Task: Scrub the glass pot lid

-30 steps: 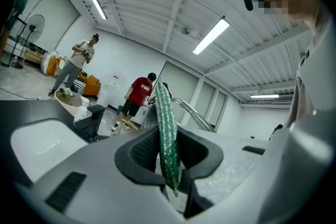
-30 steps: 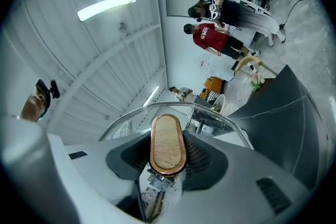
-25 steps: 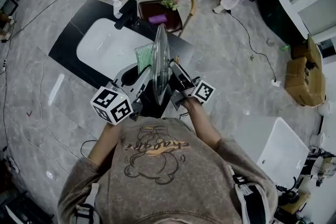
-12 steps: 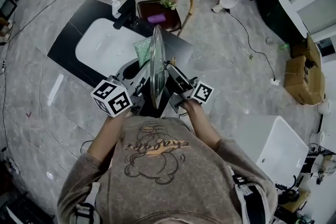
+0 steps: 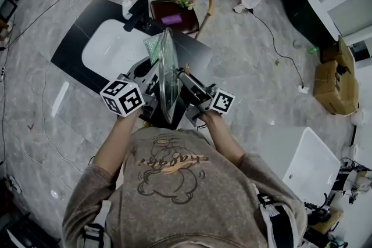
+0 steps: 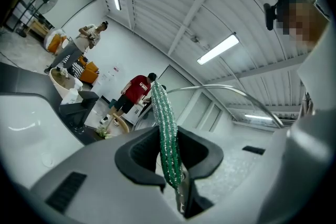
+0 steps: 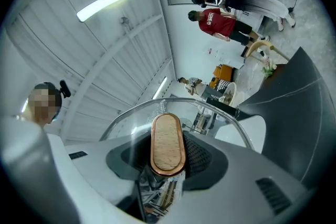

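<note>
left tool (image 6: 169, 164): clamped on green scrub cloth (image 6: 166, 123) | right tool (image 7: 167, 164): gripping wooden knob (image 7: 168, 140) of glass pot lid (image 5: 168, 72)

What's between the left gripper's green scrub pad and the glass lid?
Nothing visible. The green scrub pad in the left gripper sits right beside the glass lid; the right gripper grips its wooden handle.

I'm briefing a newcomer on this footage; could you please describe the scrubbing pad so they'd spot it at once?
Near the white sink in the black counter, the person holds a glass pot lid on edge between two grippers. The scrubbing pad is pinched in the left gripper, at the lid's left side. It alone is green and bumpy-textured.
</note>
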Demonstrator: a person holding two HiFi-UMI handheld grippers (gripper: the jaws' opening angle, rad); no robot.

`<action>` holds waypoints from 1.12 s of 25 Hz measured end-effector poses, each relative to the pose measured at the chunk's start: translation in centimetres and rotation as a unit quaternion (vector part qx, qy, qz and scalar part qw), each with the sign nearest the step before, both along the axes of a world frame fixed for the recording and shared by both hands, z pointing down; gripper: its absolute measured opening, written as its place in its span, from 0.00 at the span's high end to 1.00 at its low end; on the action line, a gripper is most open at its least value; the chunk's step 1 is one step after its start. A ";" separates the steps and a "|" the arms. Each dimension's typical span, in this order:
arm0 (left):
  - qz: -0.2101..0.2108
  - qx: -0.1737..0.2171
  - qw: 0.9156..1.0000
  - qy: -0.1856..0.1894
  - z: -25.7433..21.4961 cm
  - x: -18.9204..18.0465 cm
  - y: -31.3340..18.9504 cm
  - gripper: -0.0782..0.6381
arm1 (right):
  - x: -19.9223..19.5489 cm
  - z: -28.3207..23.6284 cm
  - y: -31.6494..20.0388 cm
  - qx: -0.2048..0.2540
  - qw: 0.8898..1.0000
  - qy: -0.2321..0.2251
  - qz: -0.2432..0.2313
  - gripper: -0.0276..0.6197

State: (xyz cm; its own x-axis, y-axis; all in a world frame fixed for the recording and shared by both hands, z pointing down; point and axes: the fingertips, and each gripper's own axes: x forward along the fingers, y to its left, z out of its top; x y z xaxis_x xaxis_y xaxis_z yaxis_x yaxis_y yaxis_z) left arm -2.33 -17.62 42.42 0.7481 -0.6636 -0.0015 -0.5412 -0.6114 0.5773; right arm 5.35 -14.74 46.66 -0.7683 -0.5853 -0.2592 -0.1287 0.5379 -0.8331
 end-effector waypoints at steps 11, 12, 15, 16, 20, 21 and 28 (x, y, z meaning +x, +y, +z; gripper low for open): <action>0.000 -0.026 0.999 -0.039 4.4 0.5 -2.5 0.78 | -0.6 -1.0 0.5 0.009 1.000 -0.019 -0.010 0.67; -0.001 -0.031 0.999 -0.044 5.0 0.5 -2.8 0.78 | -0.6 -1.1 0.5 0.010 1.000 -0.019 -0.011 0.67; 0.000 -0.042 0.998 -0.053 6.4 0.5 -3.3 0.78 | -0.7 -1.4 0.6 0.015 1.000 -0.019 -0.010 0.67; 0.002 -0.046 0.997 -0.057 6.9 0.6 -3.3 0.78 | -0.7 -1.5 0.6 0.016 1.000 -0.021 -0.007 0.67; 0.015 -0.060 0.995 -0.074 8.5 1.3 -2.7 0.78 | -0.4 -1.5 0.4 0.015 0.999 -0.030 0.005 0.67; 0.018 -0.062 0.995 -0.077 8.8 1.5 -2.5 0.78 | -0.3 -1.6 0.3 0.016 0.999 -0.031 0.007 0.67; 0.038 -0.080 0.991 -0.099 11.2 2.8 -0.9 0.78 | 0.7 -2.0 -0.4 0.024 0.999 -0.039 0.022 0.67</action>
